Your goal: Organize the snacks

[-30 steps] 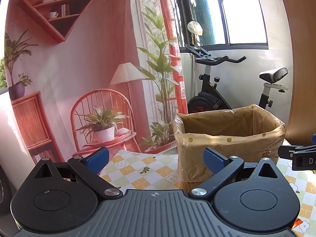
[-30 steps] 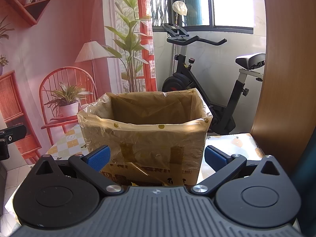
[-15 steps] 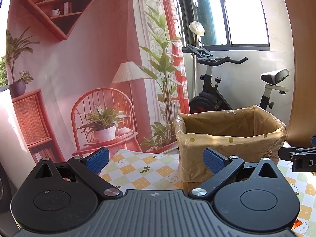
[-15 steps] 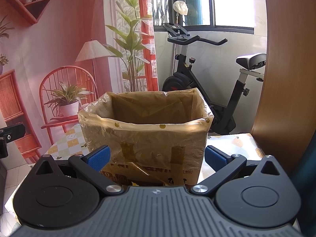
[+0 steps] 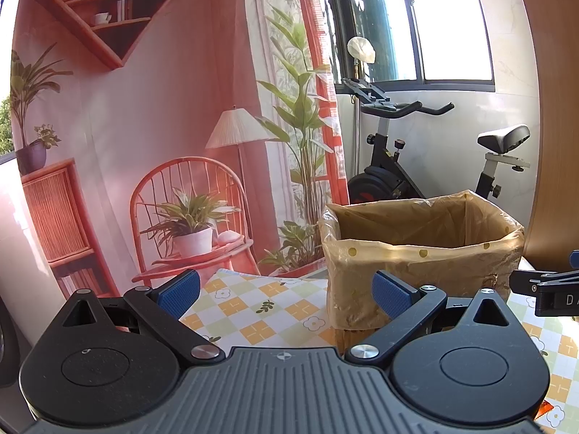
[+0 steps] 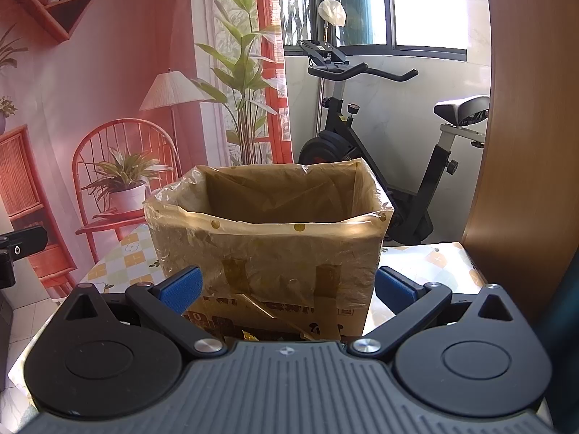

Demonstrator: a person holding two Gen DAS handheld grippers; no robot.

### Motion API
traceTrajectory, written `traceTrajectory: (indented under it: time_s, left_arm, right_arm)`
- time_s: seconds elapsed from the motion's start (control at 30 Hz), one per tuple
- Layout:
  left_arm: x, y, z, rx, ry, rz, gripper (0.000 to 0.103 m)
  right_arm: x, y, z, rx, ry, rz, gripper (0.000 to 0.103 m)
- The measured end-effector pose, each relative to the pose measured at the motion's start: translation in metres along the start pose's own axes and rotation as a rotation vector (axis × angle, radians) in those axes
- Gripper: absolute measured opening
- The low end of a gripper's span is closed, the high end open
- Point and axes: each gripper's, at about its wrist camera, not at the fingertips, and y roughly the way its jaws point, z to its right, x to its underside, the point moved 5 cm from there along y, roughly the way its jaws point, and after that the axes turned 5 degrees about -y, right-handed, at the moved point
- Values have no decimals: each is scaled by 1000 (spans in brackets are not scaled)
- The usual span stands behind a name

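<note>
The cardboard box (image 6: 267,253) carries dark print along its lower front, but too little shows to read it. A clear yellowish plastic liner (image 6: 253,213) with gold dots folds over its rim, and brown tape strips cross its front. The box stands on the counter (image 5: 253,311), which is covered by a checked cloth with flowers. In the left wrist view open counter lies left of the box, reaching to the far edge. The left claw (image 5: 286,293) is spread wide and holds nothing, the box ahead to its right. The right claw (image 6: 287,289) is also wide and empty, facing the box front squarely. Something orange (image 5: 544,408) shows at the counter's lower right.
</note>
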Motion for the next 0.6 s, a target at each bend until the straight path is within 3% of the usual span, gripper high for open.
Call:
traceTrajectory:
  time_s: [0.2, 0.37, 0.6]
  left_arm:
    - [2, 3, -1, 9, -6, -12, 102]
    - [17, 12, -9, 60, -30, 16, 102]
    - [56, 36, -34, 95, -113, -58, 102]
  right_arm:
    - [0, 1, 0, -2, 0, 0, 103]
    - [10, 6, -1, -43, 18, 7, 103]
    - [43, 22, 5, -81, 39, 18, 103]
